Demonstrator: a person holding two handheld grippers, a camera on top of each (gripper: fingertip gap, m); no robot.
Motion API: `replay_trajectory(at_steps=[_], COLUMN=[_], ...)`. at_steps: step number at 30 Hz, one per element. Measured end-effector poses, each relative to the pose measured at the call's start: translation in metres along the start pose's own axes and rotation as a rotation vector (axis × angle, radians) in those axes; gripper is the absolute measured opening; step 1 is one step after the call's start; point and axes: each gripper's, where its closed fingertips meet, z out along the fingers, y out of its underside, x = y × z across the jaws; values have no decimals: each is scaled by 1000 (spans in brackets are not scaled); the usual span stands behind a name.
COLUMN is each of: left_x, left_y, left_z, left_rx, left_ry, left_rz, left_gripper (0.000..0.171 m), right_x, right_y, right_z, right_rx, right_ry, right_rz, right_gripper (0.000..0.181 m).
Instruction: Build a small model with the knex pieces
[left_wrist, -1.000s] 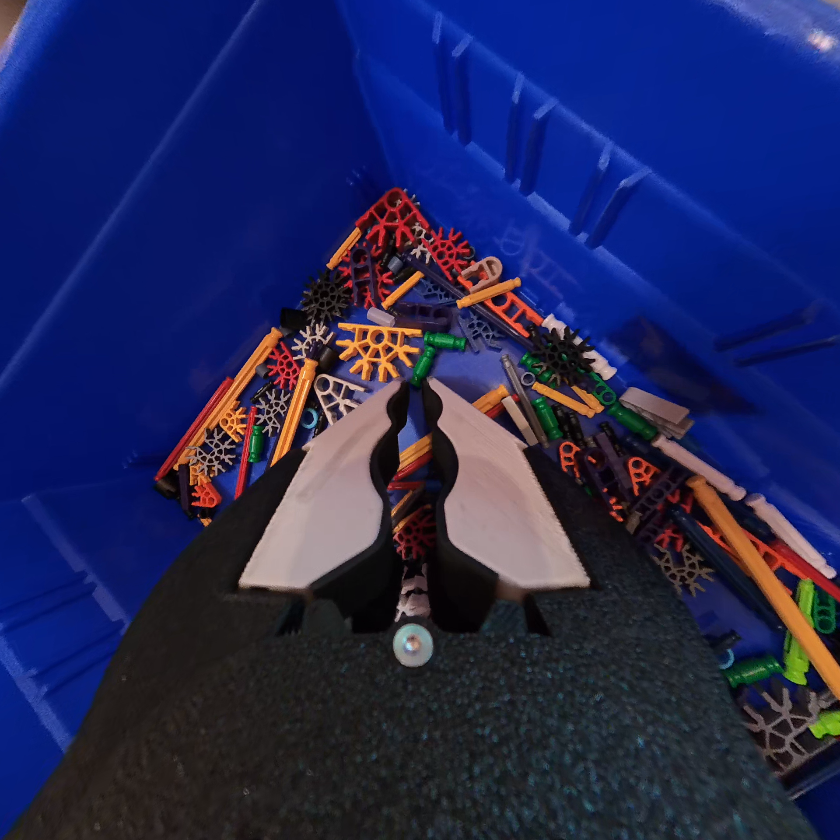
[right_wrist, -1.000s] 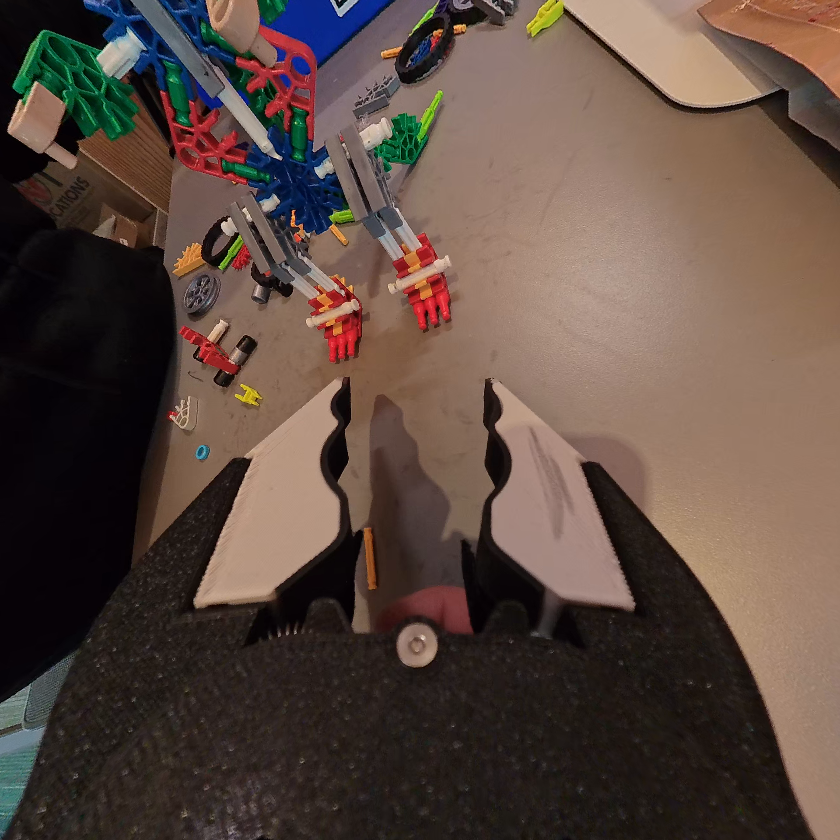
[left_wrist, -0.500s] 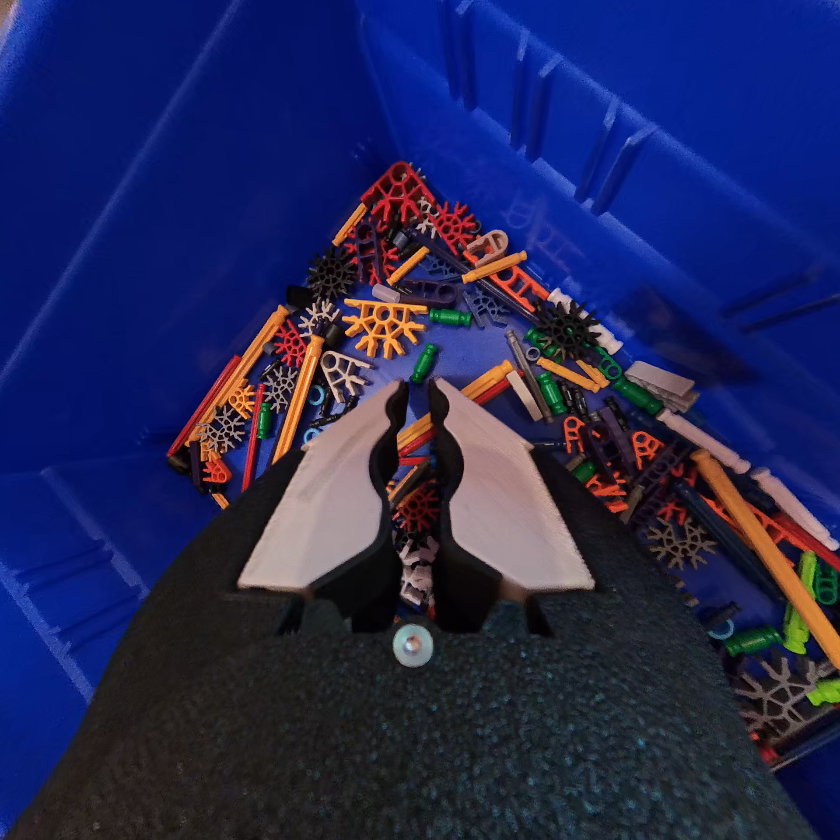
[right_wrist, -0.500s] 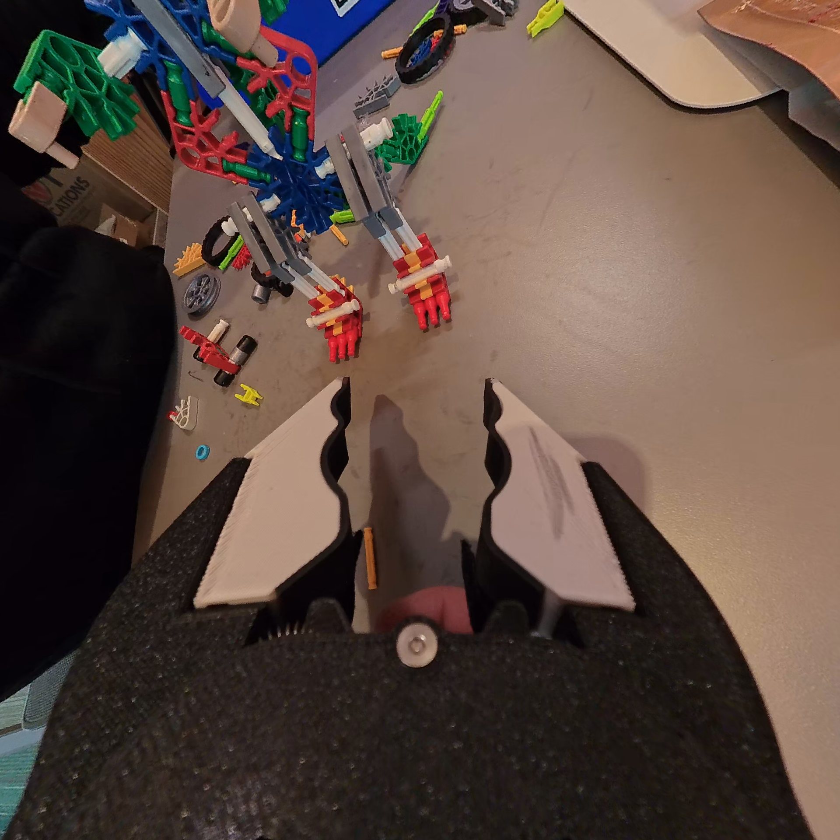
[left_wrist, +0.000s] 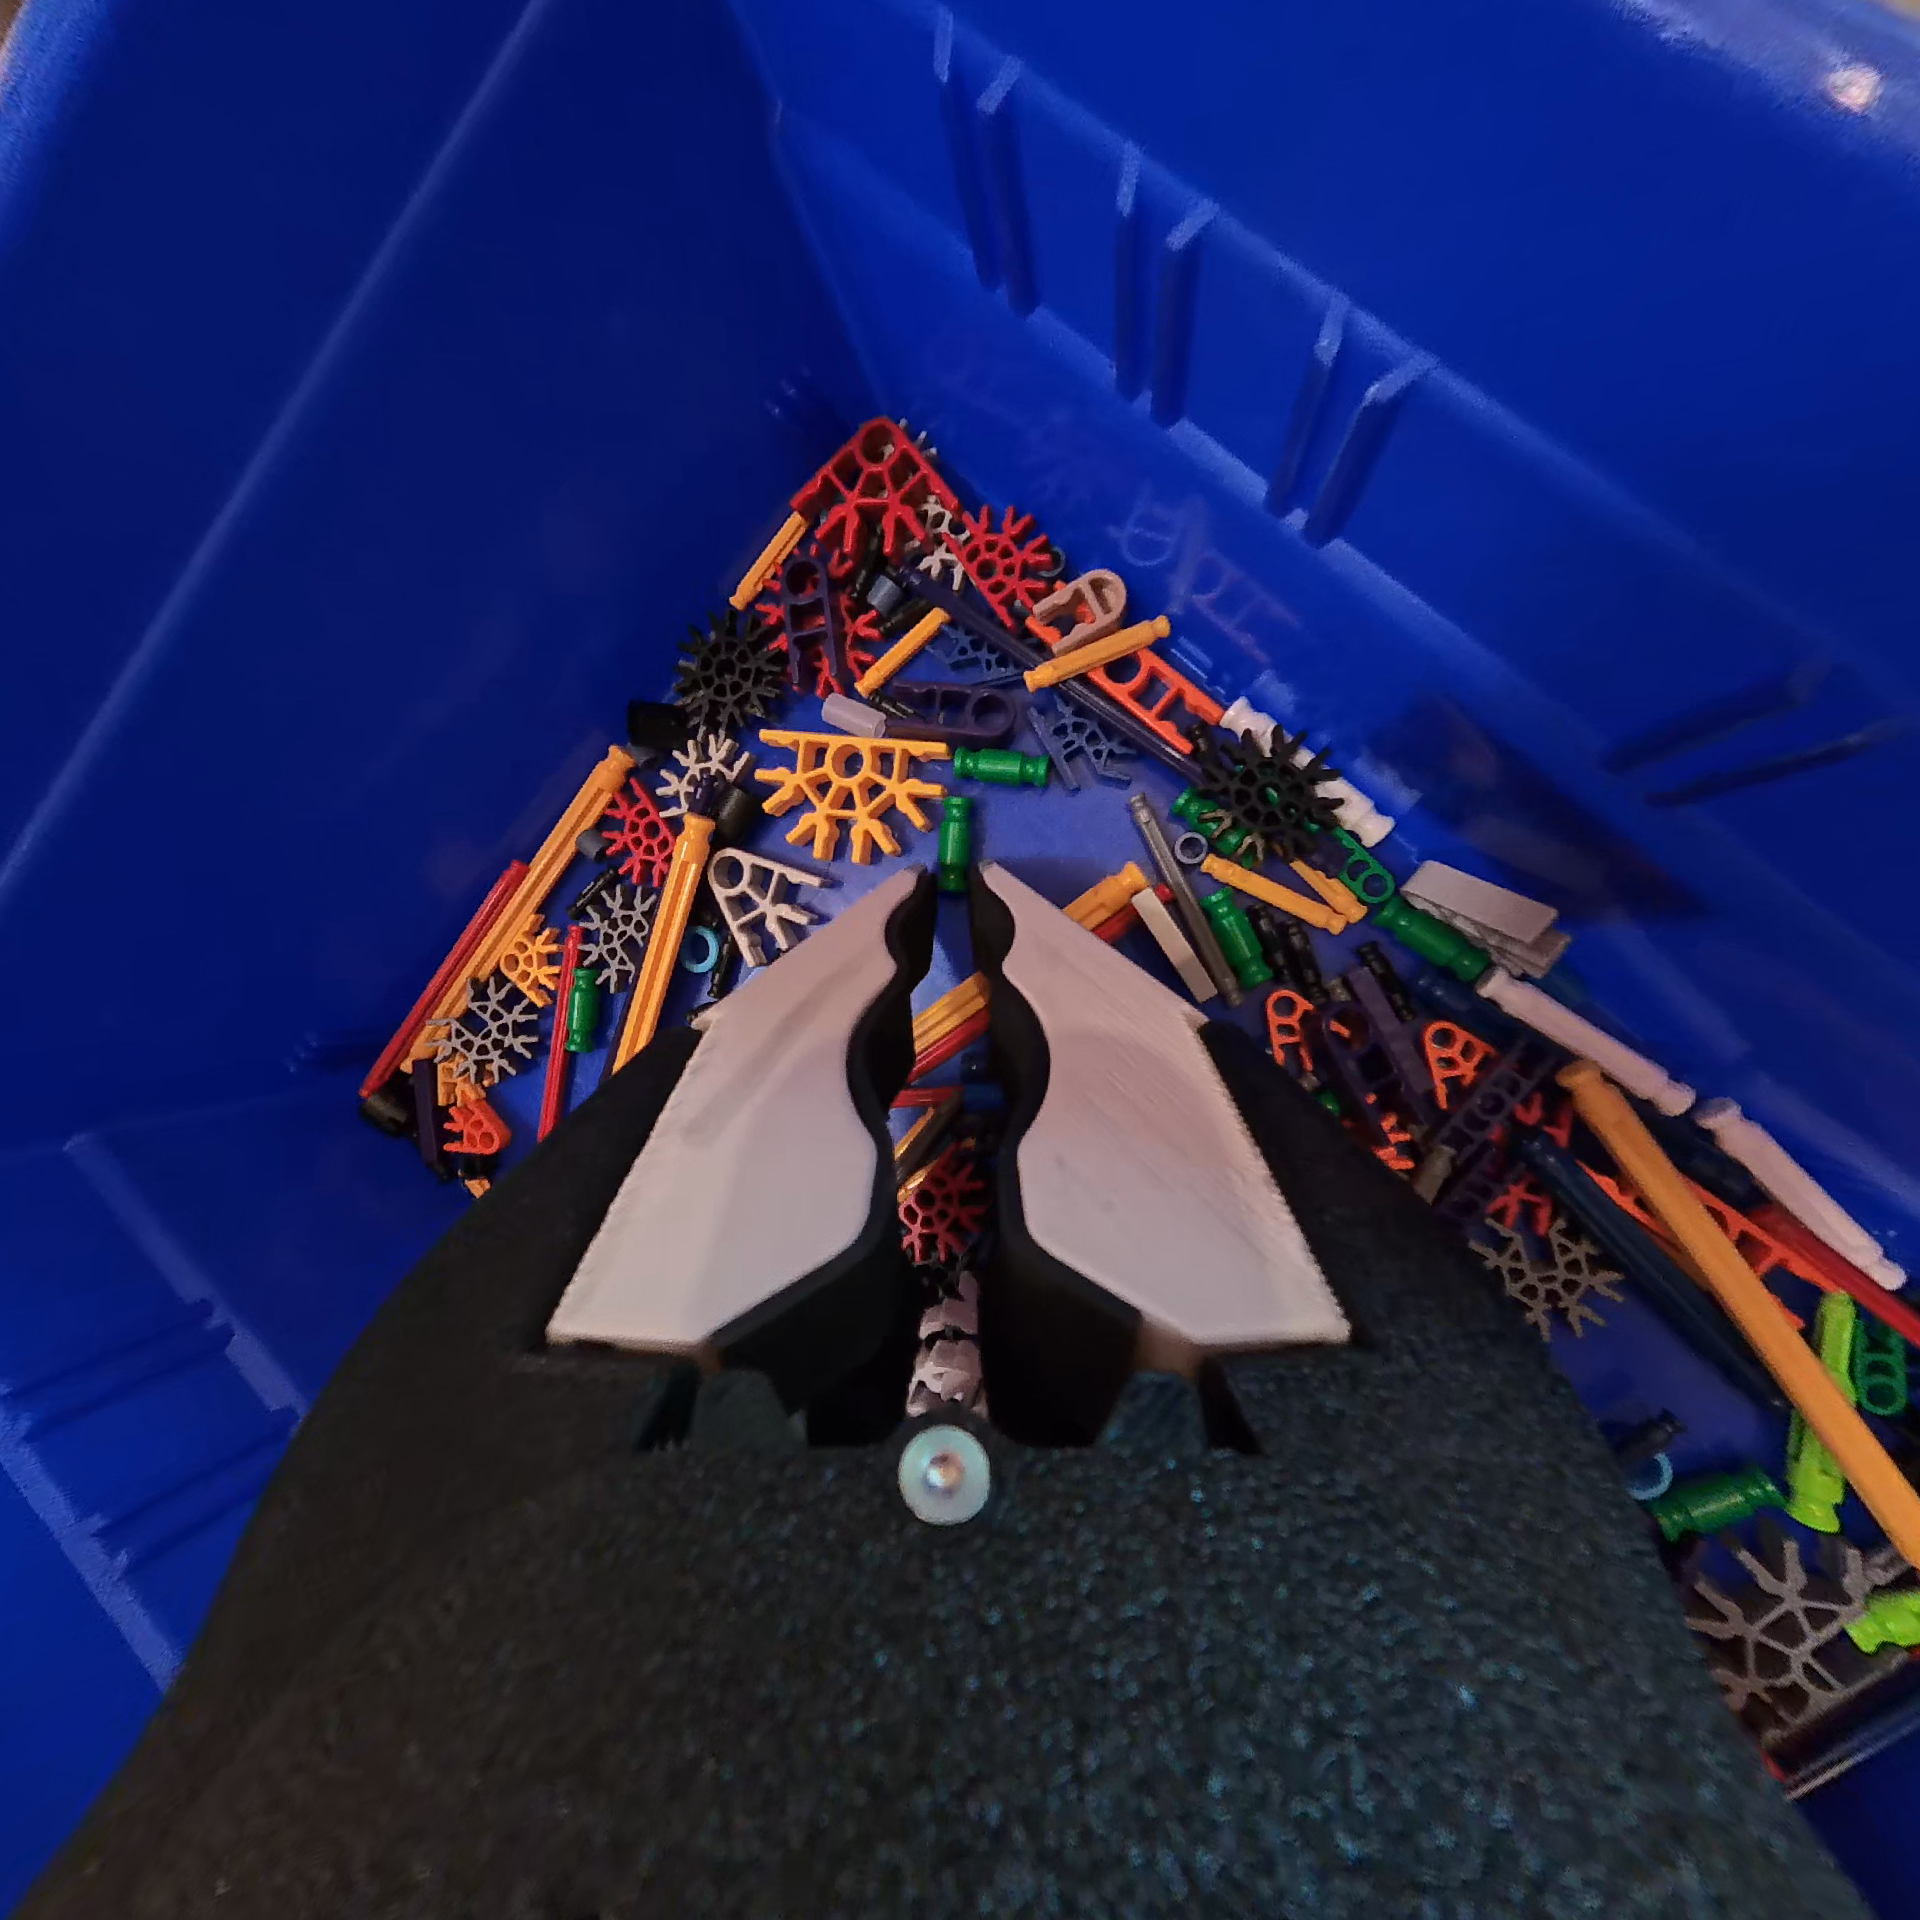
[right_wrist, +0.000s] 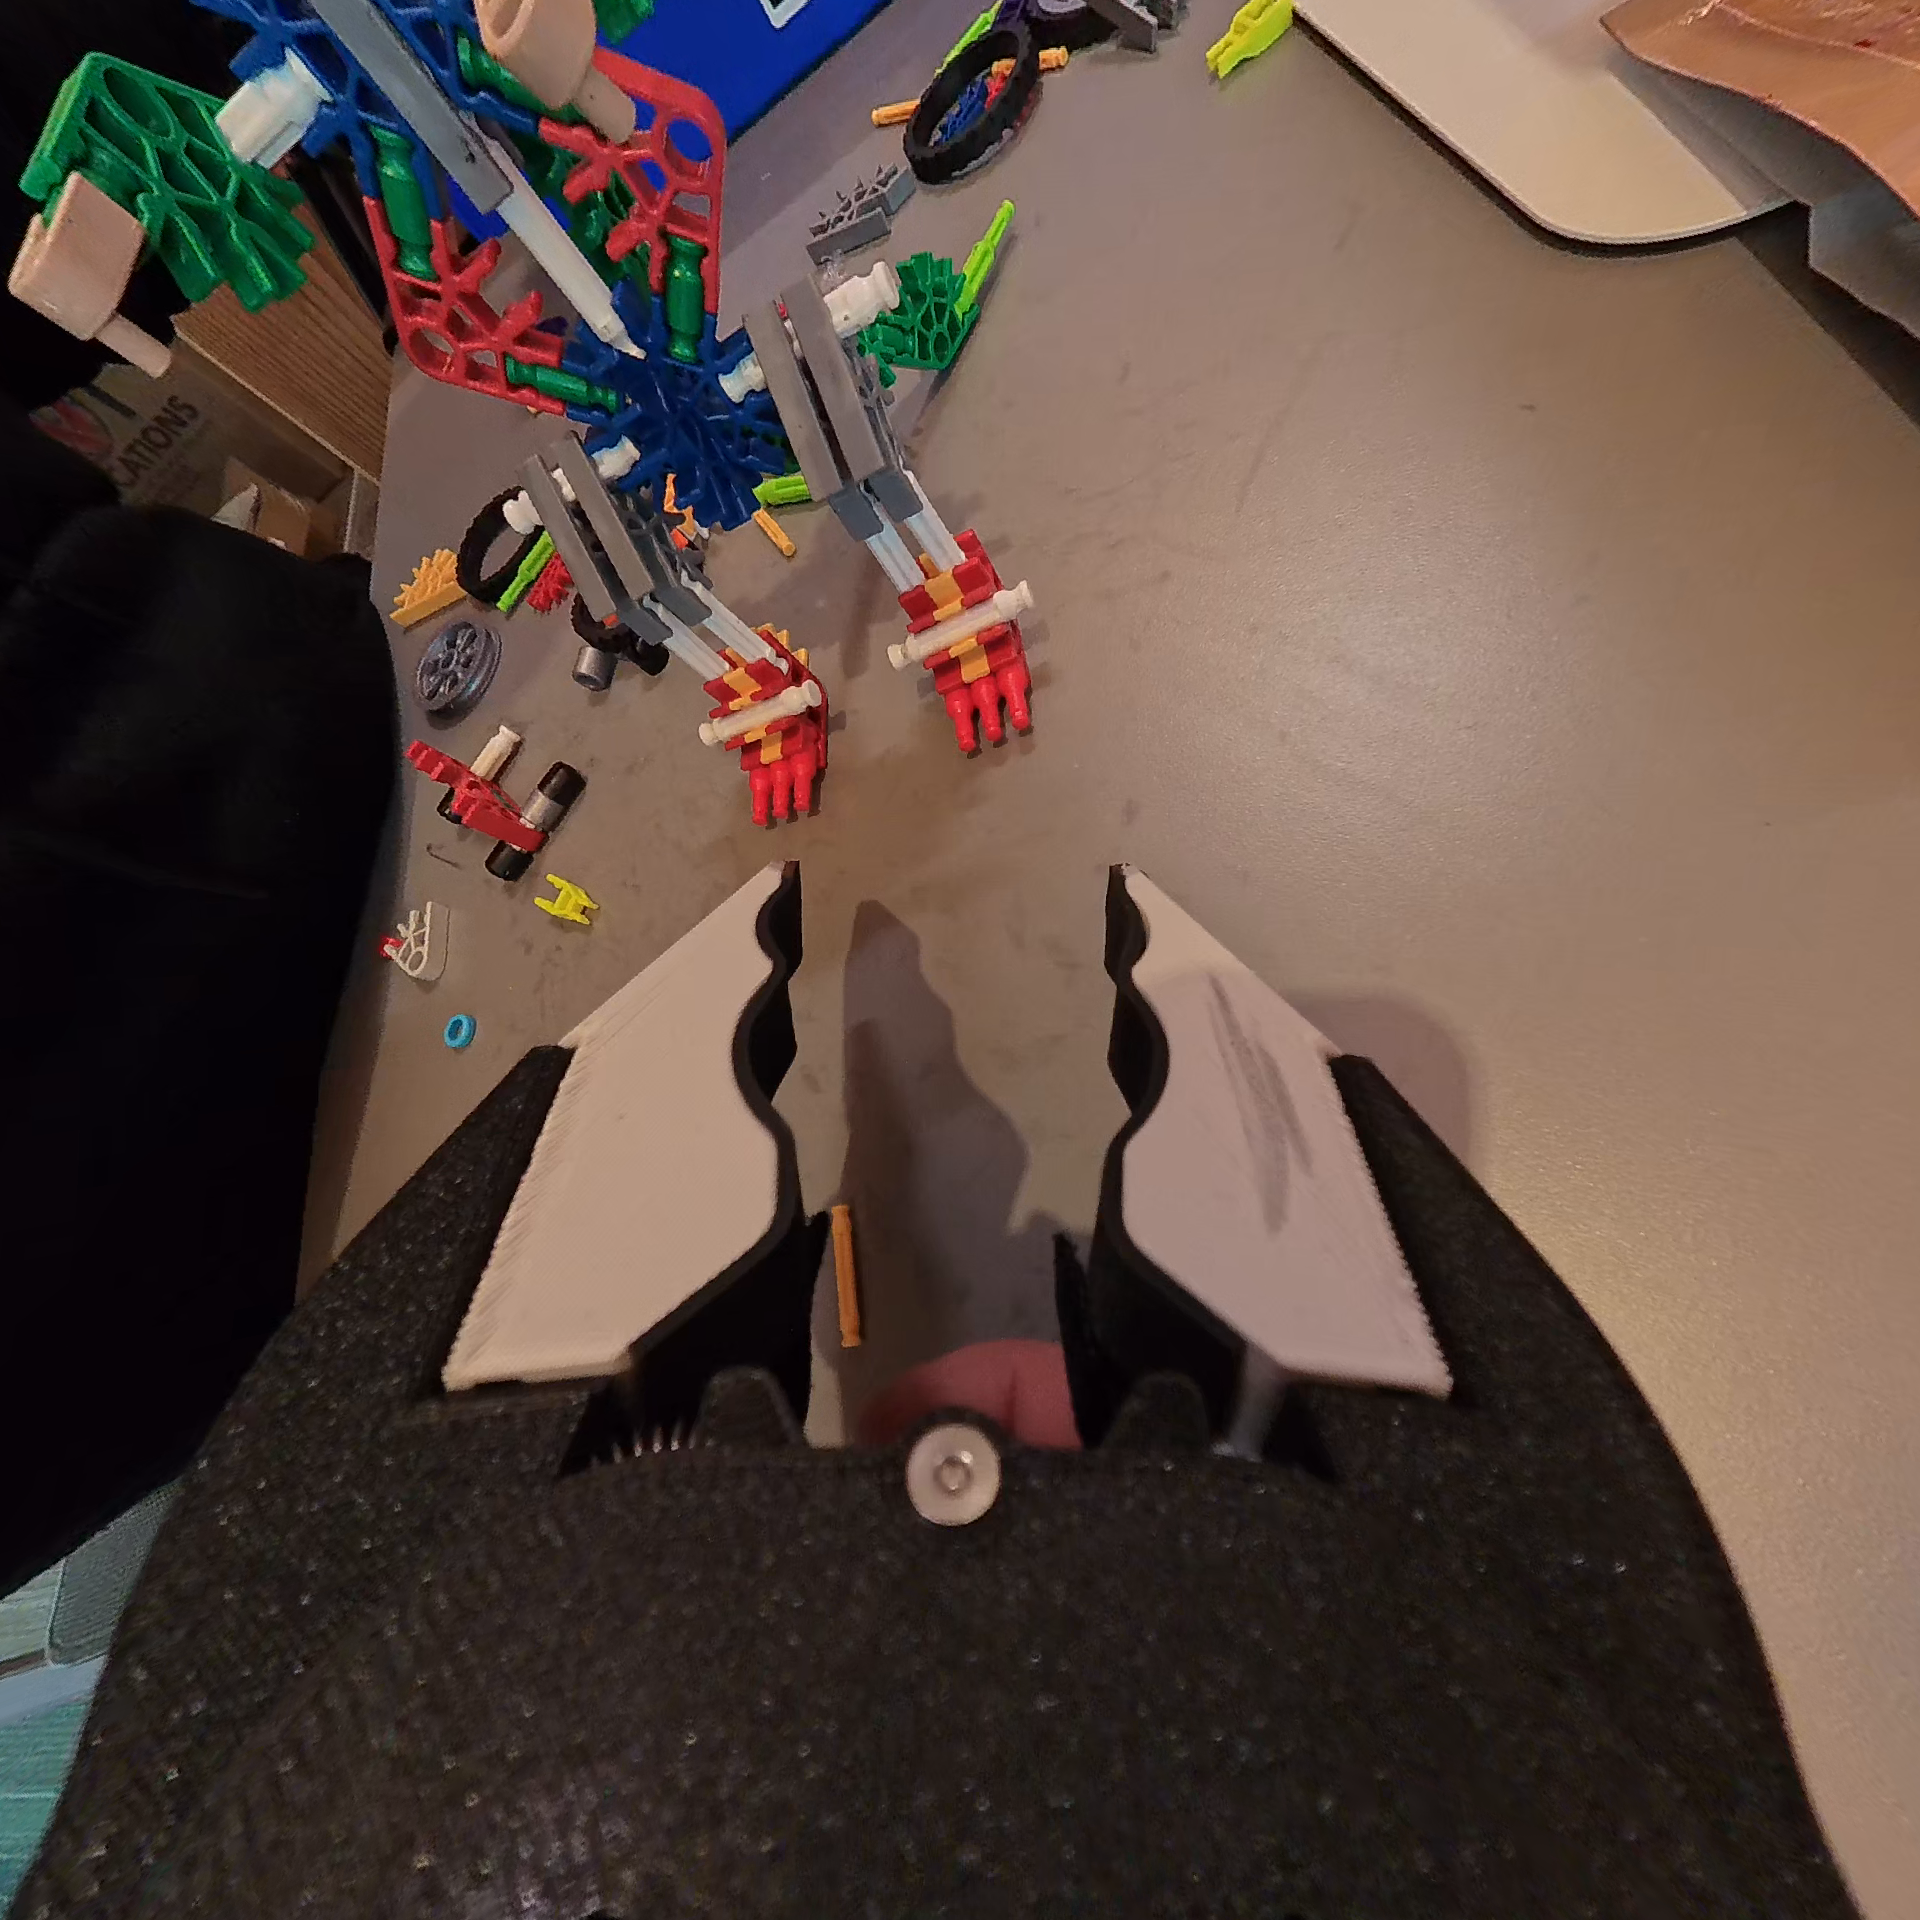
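Observation:
My left gripper (left_wrist: 951, 883) hangs inside a blue bin (left_wrist: 416, 436), its jaws almost together with only a thin gap and nothing visibly held. Its tips point at the lower end of a short green rod (left_wrist: 954, 836) lying among loose construction-toy rods and connectors, beside a yellow fan connector (left_wrist: 852, 784). My right gripper (right_wrist: 951, 883) is open and empty, low over a grey table (right_wrist: 1403, 675). A small orange rod (right_wrist: 847, 1278) lies on the table between its fingers. A built toy model (right_wrist: 665, 416) with two red feet (right_wrist: 971, 649) stands just ahead of it.
The bin's walls rise steeply around the left gripper, and parts fill its floor out to the right (left_wrist: 1714, 1278). Loose wheels and small pieces (right_wrist: 488, 790) lie left of the right gripper. A white board (right_wrist: 1538, 135) lies at the table's far right. A dark mass (right_wrist: 156, 883) fills the left. Across from one pair of fingers to the other is roughly 40 centimetres.
The left gripper has shifted a little over the bin's parts, bringing its tips up to the green rod's end; its jaws stay nearly together. The right gripper has not moved.

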Motion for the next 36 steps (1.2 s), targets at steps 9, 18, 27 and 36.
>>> replay_trajectory(at_steps=[9, 18, 27, 36], left_x=[-4, -8, -24, 9], left_y=[-2, -12, -34, -80], left_z=[-8, -21, -52, -98], left_rx=[18, 69, 168, 297], left_ry=[-28, -75, -162, -144], left_rz=[-7, -3, -10, 47], left_gripper=[4, 4, 4, 3], right_x=[0, 0, 0, 0], right_y=[0, 0, 1, 1], right_z=[0, 0, 1, 1], right_rx=[-1, -4, -7, -7], right_ry=[1, 2, 5, 1], right_rz=[-2, -4, -8, -3], right_gripper=[58, 58, 58, 58])
